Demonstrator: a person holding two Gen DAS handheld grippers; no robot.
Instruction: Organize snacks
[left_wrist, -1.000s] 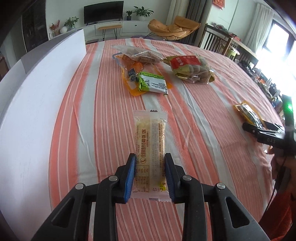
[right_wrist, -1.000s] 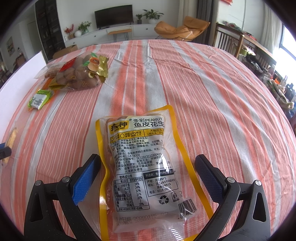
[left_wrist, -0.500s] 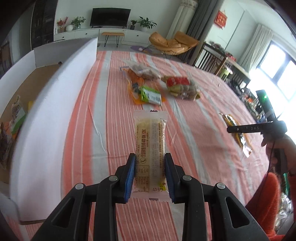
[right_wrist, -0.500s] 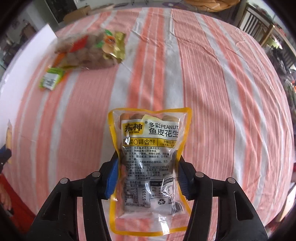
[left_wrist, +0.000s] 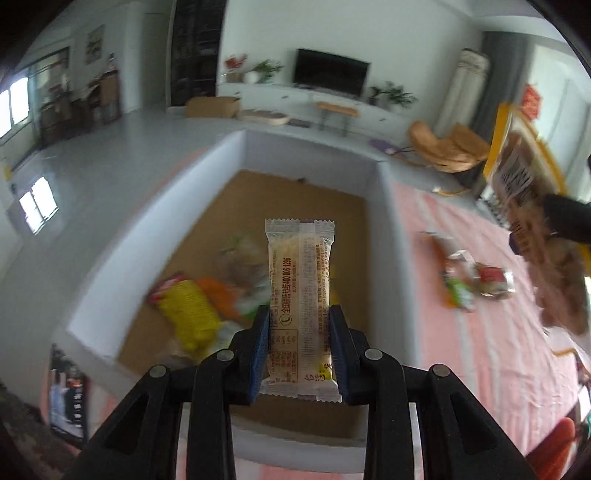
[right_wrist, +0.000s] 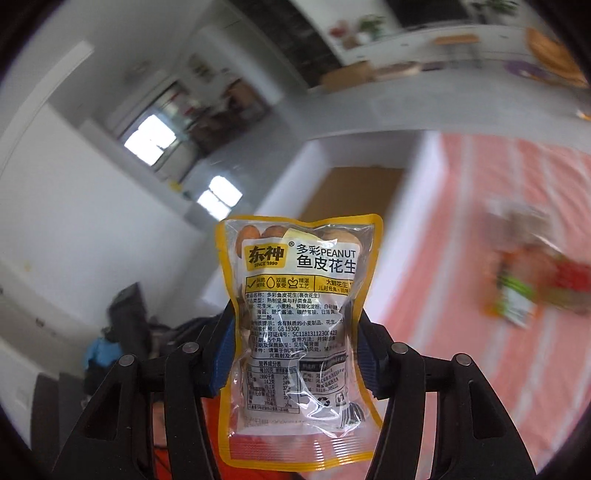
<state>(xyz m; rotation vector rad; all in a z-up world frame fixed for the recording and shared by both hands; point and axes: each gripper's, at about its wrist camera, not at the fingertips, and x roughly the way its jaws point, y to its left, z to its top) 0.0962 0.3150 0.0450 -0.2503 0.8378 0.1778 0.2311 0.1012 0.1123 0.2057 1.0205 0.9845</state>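
We are clamping the long pale snack bar (left_wrist: 300, 295) in our left gripper (left_wrist: 299, 347), jaws nearly closed on its sides, over the white-walled box (left_wrist: 373, 206) where other snacks (left_wrist: 188, 310) are lying. Our right gripper (right_wrist: 295, 354) is pinching the yellow-edged peanut bag (right_wrist: 301, 325), having just eased slightly wider; more packets (right_wrist: 532, 291) are lying on the striped cloth (right_wrist: 480, 184) at three o'clock.

Left wrist view: looks steeply down from close behind its own fingers into the white box (left_wrist: 373, 236) at frame centre.
Right wrist view: tilted, from close behind its fingers; box (right_wrist: 306, 173) at centre, room upper left.
Shared: the box, the striped tablecloth (left_wrist: 480, 332) at right, the peanut bag (right_wrist: 299, 325).
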